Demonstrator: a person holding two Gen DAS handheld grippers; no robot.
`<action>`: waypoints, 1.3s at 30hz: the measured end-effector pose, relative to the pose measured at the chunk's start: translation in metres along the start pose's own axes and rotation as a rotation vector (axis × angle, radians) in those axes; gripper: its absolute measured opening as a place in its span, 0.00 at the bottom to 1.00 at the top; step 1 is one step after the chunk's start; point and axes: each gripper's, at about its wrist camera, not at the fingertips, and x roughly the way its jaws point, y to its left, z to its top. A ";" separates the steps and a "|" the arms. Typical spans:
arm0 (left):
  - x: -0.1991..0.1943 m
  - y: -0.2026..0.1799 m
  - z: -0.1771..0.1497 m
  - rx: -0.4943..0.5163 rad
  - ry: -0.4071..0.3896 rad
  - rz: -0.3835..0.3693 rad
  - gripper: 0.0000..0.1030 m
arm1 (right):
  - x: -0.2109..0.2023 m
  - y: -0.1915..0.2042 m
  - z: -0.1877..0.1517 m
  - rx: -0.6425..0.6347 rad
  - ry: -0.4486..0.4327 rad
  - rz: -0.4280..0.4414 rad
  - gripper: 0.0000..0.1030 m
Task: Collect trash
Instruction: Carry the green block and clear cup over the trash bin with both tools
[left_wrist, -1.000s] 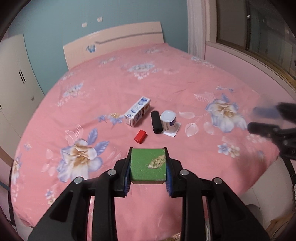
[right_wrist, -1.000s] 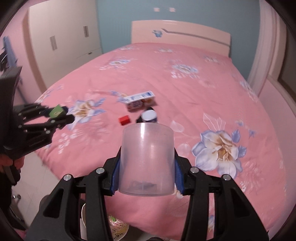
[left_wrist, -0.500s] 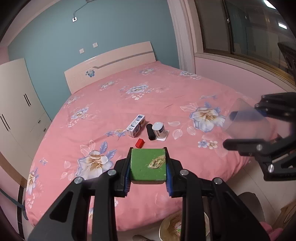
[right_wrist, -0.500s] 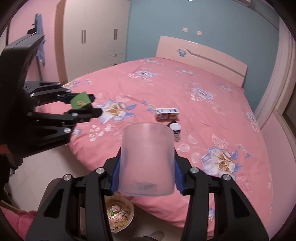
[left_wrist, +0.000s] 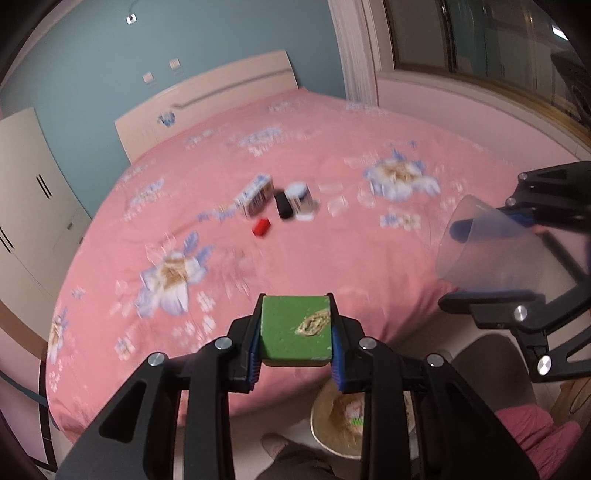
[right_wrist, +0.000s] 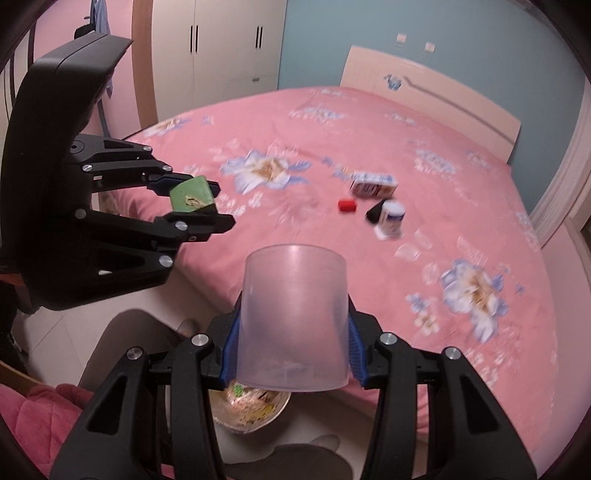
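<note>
Left wrist view: my left gripper clamps a green sponge; the milk carton, red block and white bottle on the bed are blurred.
Trash bin: largely hidden behind my fingers.
Right wrist view: my right gripper grips a translucent cup, which covers the bin's top.

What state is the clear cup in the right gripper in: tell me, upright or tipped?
Tipped. The clear cup lies sideways in the right gripper, its mouth facing the bed.
</note>
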 end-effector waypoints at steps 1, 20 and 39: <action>0.007 -0.003 -0.006 0.004 0.021 -0.007 0.31 | 0.006 0.002 -0.005 0.002 0.012 0.008 0.47; 0.121 -0.041 -0.108 0.013 0.324 -0.094 0.31 | 0.130 0.027 -0.105 0.069 0.295 0.129 0.47; 0.224 -0.060 -0.197 -0.039 0.601 -0.162 0.31 | 0.241 0.032 -0.188 0.123 0.528 0.199 0.47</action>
